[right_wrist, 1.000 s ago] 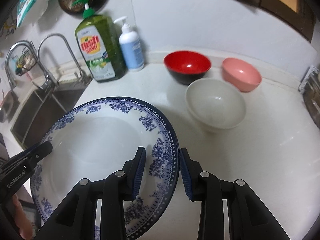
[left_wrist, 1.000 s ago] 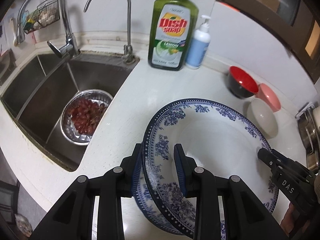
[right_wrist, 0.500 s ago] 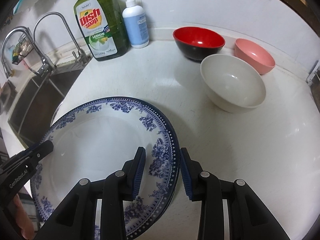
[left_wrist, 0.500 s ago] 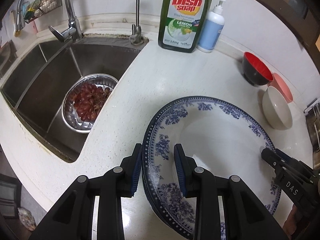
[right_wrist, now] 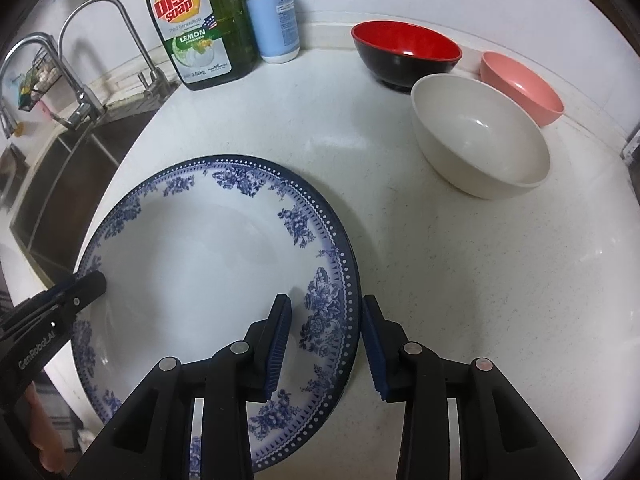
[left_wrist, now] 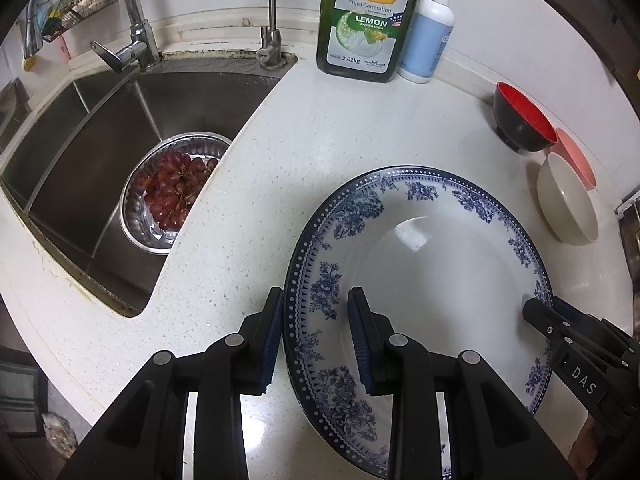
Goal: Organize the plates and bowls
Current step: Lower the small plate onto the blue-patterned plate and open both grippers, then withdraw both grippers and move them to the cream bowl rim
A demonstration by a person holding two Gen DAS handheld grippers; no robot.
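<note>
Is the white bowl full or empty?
Empty. The white bowl sits upright on the counter, and its bare inside shows nothing in it.

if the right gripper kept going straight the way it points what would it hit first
Probably the blue-patterned plate: the right gripper already straddles its rim, with the white counter just beneath. Depth is unclear.

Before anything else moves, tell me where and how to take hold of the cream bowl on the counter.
Take the round cream ceramic bowl by its rim, coming from above. It stands upright and empty, so one claw finger can go inside and one outside the thin wall. Its near side looks safest: the pink bowl and the red-and-black bowl crowd its far side.
</note>
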